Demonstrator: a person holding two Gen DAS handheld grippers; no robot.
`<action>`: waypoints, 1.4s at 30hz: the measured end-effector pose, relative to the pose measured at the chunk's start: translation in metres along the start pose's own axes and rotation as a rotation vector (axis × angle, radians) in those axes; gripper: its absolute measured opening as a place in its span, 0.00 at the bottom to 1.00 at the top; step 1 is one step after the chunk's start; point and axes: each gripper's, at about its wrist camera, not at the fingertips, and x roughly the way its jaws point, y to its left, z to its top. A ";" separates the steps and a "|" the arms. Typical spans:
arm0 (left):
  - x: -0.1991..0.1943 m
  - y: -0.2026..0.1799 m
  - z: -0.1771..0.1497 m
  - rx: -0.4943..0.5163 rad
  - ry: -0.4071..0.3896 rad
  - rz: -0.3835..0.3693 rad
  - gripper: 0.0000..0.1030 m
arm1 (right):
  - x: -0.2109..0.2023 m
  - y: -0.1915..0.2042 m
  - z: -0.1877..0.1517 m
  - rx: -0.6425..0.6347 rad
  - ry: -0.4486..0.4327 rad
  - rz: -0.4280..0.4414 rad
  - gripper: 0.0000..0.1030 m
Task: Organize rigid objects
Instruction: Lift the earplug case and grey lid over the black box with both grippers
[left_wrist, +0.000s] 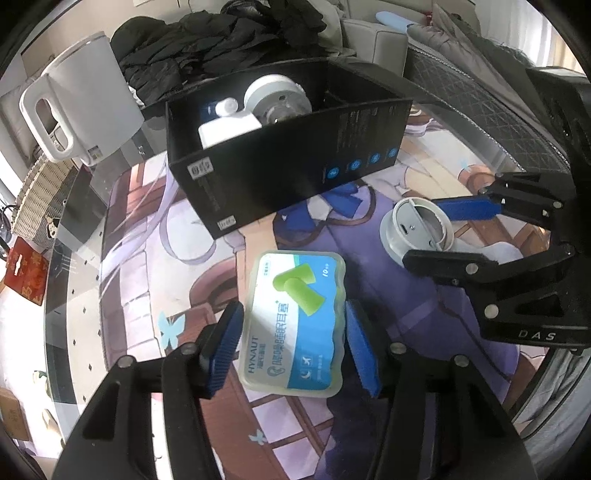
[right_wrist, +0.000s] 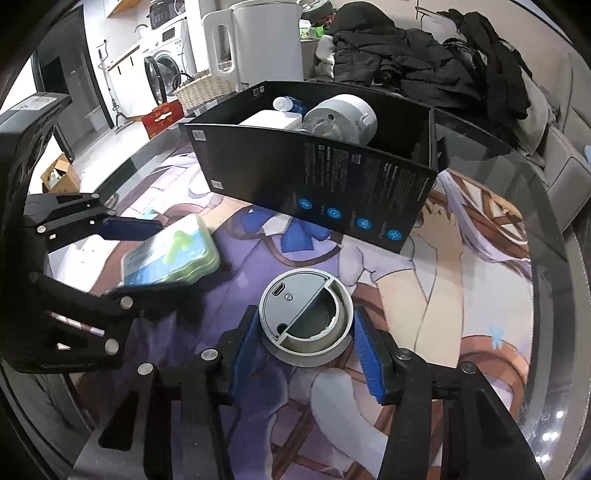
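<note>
A flat earplug box (left_wrist: 297, 323) with a blue and green label lies on the printed mat, between the fingers of my left gripper (left_wrist: 291, 347), which is open around it with small gaps at both sides. It also shows in the right wrist view (right_wrist: 171, 256). A round grey lid-like part (right_wrist: 306, 315) lies on the mat between the fingers of my right gripper (right_wrist: 304, 350), which is open around it. The part also shows in the left wrist view (left_wrist: 419, 229). An open black box (left_wrist: 284, 155) behind them holds a white bottle (left_wrist: 229, 127) and a round grey device (left_wrist: 275, 96).
A white kettle (left_wrist: 79, 99) stands at the table's far left. A pile of dark clothes (left_wrist: 221, 40) lies behind the black box (right_wrist: 321, 184). A wicker basket (right_wrist: 201, 88) and a red box (right_wrist: 162, 116) sit beyond the glass table's curved edge (right_wrist: 550, 236).
</note>
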 end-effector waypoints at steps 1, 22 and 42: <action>-0.002 -0.001 0.001 0.003 -0.011 0.005 0.53 | -0.001 0.000 -0.001 0.004 -0.001 0.002 0.49; -0.128 0.012 0.009 -0.051 -0.632 0.112 0.53 | -0.140 0.014 0.002 -0.010 -0.620 -0.070 0.49; -0.138 0.035 0.041 -0.200 -0.753 0.145 0.53 | -0.156 0.022 0.046 0.026 -0.764 -0.114 0.49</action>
